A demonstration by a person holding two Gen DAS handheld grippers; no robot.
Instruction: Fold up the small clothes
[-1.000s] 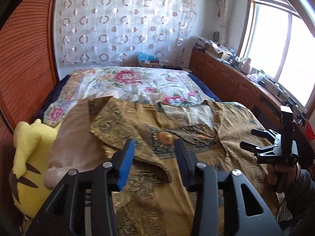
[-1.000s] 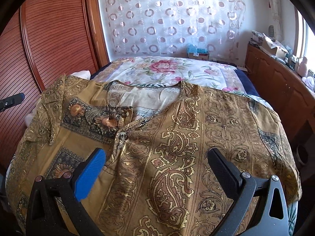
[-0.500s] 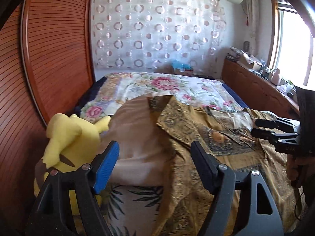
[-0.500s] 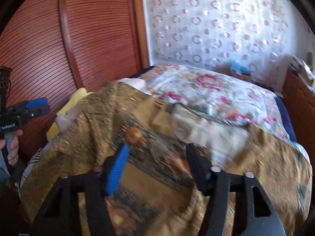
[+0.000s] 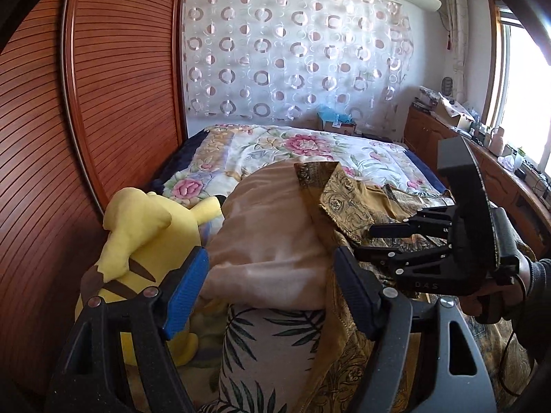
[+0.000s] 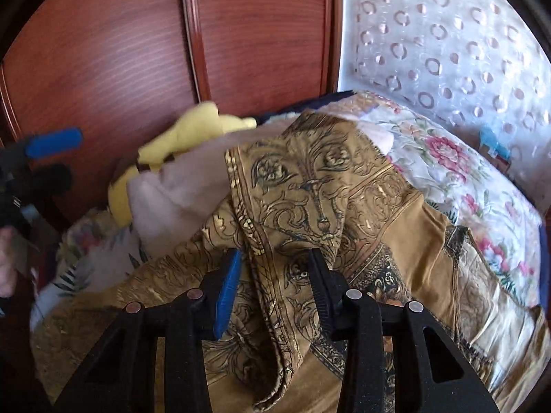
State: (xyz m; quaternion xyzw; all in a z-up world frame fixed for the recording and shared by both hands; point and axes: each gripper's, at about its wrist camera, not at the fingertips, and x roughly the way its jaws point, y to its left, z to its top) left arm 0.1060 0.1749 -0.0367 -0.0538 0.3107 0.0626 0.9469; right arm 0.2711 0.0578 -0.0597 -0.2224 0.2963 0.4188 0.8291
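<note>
The gold paisley shirt [image 6: 344, 213] lies spread across the near end of the bed [image 5: 310, 148], its sleeve side draped over a beige pillow [image 5: 272, 237] toward the bed's left edge, next to a yellow plush toy [image 5: 148, 237]. The right gripper [image 6: 273, 268] has just been closing, with a raised fold of the sleeve hem between its jaws; I cannot tell whether the pads already bite. The left gripper [image 5: 272, 282] stands open and empty over the pillow's near edge. To fold well, I judge the right should pinch the hem firmly before lifting, then carry the sleeve across toward the shirt's middle while the left pins or catches the lower hem, keeping the slippery cloth from sliding off the pillow.
</note>
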